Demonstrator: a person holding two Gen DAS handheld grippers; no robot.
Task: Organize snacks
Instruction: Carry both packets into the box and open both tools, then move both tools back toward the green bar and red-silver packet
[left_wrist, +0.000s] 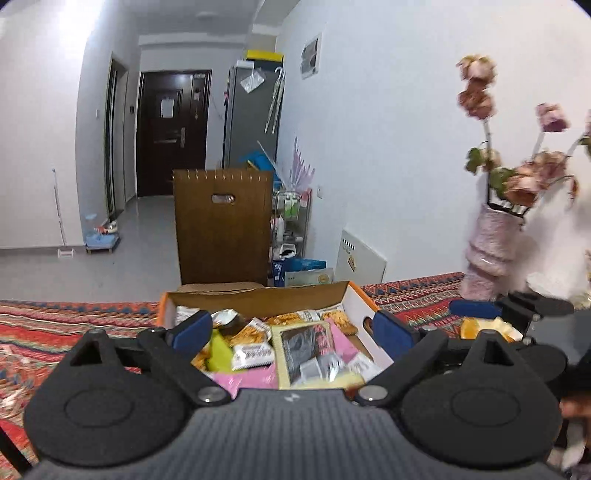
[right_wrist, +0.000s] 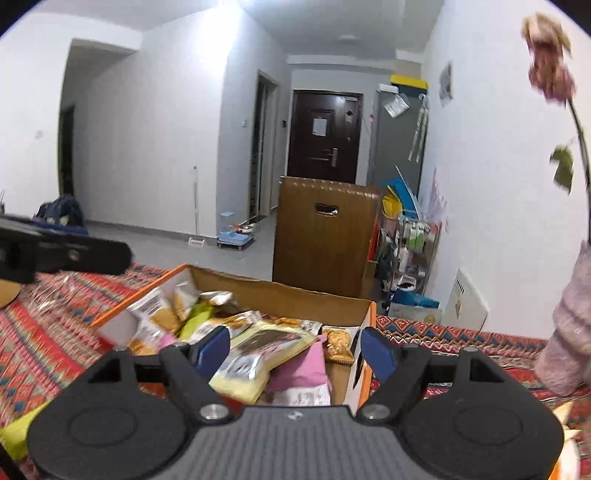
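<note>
Both grippers hover over a table covered by a red patterned cloth (left_wrist: 55, 325) with zigzag bands in blue, orange and cream. The left gripper (left_wrist: 291, 332) has its blue-padded jaws spread wide and holds nothing; between and just beyond them sits an open cardboard box (left_wrist: 258, 297) with orange outer walls, filled with snack packets (left_wrist: 255, 338) in yellow, pink and white wrappers. The right gripper (right_wrist: 295, 349) is likewise wide open and empty, its jaws framing the near right corner of the same box (right_wrist: 295, 295), with a pale yellow pouch (right_wrist: 258, 354) and a pink packet (right_wrist: 303, 365) lying between them.

To the right of the jaws stands a fuzzy pink vase (left_wrist: 491, 254) of faded pink flowers (left_wrist: 476, 85), resting on the cloth against a white wall (left_wrist: 388, 147). Beyond the box, past the table's far edge, a brown chair back (left_wrist: 221, 225) with a cut-out handle rises from a grey tiled floor (left_wrist: 122, 266). Farther off is a dark entry door (left_wrist: 171, 133), a grey fridge (left_wrist: 251, 118) and a cluttered wire rack (left_wrist: 291, 221) beside the wall.
</note>
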